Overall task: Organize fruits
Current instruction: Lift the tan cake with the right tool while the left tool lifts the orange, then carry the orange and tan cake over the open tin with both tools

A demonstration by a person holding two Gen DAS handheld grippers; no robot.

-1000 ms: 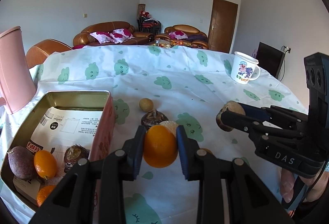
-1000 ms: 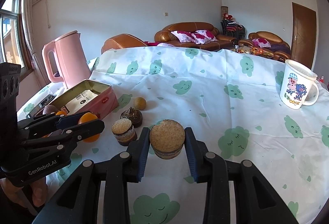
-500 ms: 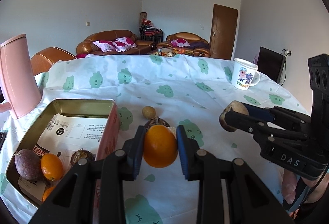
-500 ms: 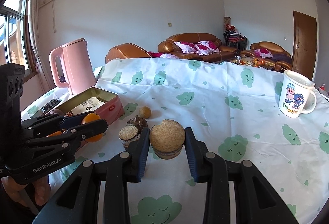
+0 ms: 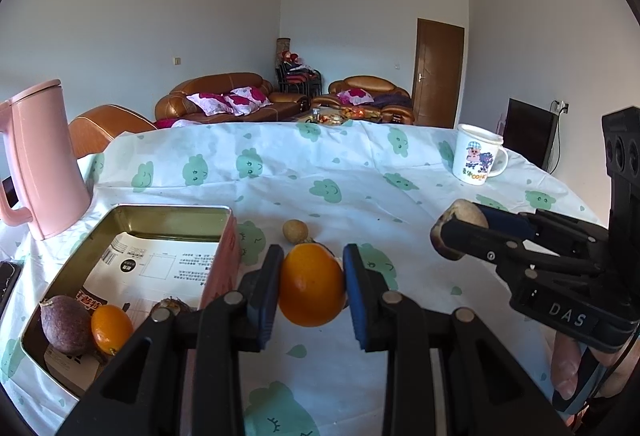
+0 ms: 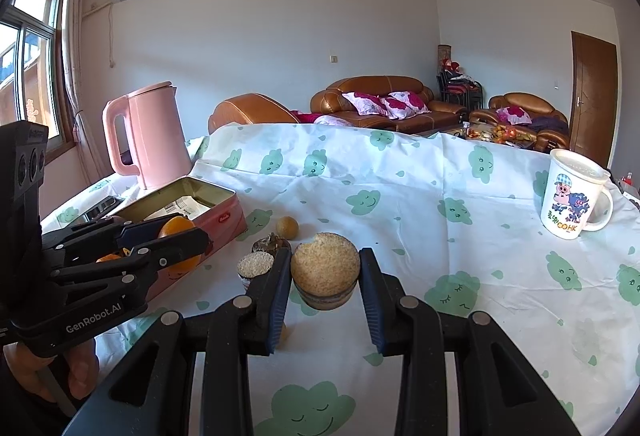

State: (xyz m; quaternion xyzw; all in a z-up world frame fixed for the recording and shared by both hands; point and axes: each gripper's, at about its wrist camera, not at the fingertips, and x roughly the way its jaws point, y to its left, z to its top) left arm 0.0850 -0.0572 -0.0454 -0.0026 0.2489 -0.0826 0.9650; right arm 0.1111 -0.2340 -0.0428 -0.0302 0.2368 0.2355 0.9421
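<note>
While the left gripper [image 5: 311,286] clamps an orange [image 5: 311,285] at lower centre, beside the pink tin [image 5: 224,256] (fruit inside), the right gripper [image 6: 325,278] grips a cut brown fruit [image 6: 325,270]; a mug [image 6: 572,194] stands far right.

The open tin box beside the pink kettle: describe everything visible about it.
The tin box is rectangular, with pink outer walls and a dull gold metal interior, and no lid on it. It sits flat on the cloud-print tablecloth, near the pink kettle. Inside lie a printed paper sheet, a dark purple passion fruit, a small orange fruit and another brownish fruit. Neither pair of tongs touches it.
</note>
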